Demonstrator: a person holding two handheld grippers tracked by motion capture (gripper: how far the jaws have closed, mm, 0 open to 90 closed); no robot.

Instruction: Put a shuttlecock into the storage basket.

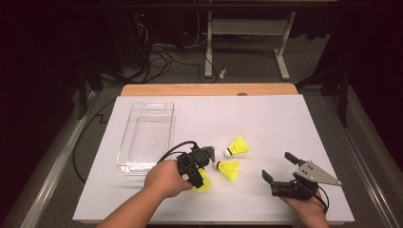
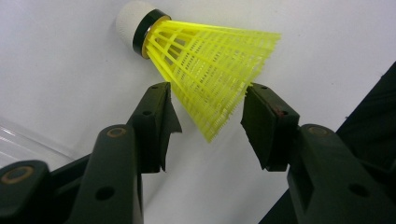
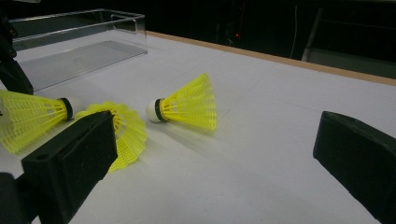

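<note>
Left gripper point(image 2: 208, 112) sits low over the white table cover point(image 1: 266, 118), jaws parted on either side of a yellow shuttlecock's skirt point(image 2: 212, 70), not yet clenched. From the left gripper view the pads point(image 2: 159, 116) flank the flared open end; the skirt rim lies between them, and one pad looks to be just touching the plastic, though contact is hard to confirm. Long axis of this nearest shuttlecock point(image 1: 204, 180) runs away from the gripper, white cork tip point(image 2: 130, 21) at the far end, so the jaws would close across the skirt, not along it. High view: the left hand point(image 1: 164, 180) covers most of it, with a yellow edge showing beside the knuckles.

Two more shuttlecocks lie on their sides just beyond: middle shuttlecock point(image 1: 229, 169) close by, far shuttlecock point(image 1: 237, 146) a little further out. Clear plastic bin point(image 1: 145, 137) stands to the left of the left gripper, near it, nothing visible inside.

Right gripper point(image 1: 280, 168) rests at the near right of the table, jaws spread wide, holding nothing, well apart from the shuttlecocks. Left is clearly the nearer hand. Likely next: close on the skirt, lift, carry left to the bin.
</note>
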